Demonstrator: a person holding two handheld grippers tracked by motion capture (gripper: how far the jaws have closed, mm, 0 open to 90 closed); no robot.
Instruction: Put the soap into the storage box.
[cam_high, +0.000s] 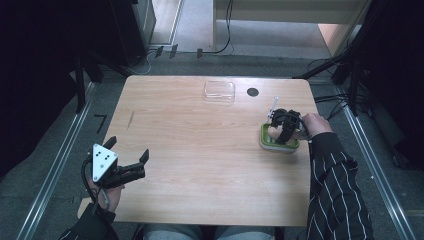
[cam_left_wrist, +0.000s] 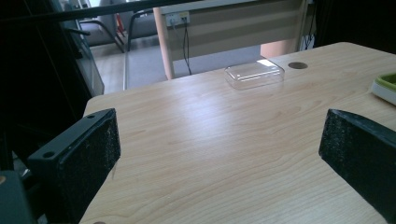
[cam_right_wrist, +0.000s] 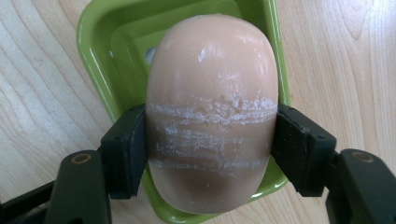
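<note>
High view: your left gripper (cam_high: 129, 150) sits at the table's (cam_high: 200, 165) near-left edge, jaws spread, nothing between them. Your right gripper (cam_high: 280, 125) is over the green dish (cam_high: 278, 144) near the right edge, your hand (cam_high: 315, 122) just beyond it. A clear lid (cam_high: 219, 91) lies at the far side, mid-table, with a dark round hole (cam_high: 252, 92) just right of it.

Left gripper view: both jaws stand wide apart above bare wood. The lid (cam_left_wrist: 254, 74) is ahead, well apart from the jaws; the hole (cam_left_wrist: 297, 65) is to its right. A corner of the dish (cam_left_wrist: 386, 86) enters at the right edge.

Right gripper view: your jaws pinch the soap (cam_right_wrist: 212, 112) on its two long sides, pads touching it. The soap, peach-coloured with white scuff bands across its middle, is directly over the dish (cam_right_wrist: 100, 51); whether it rests in the dish, you cannot tell.
</note>
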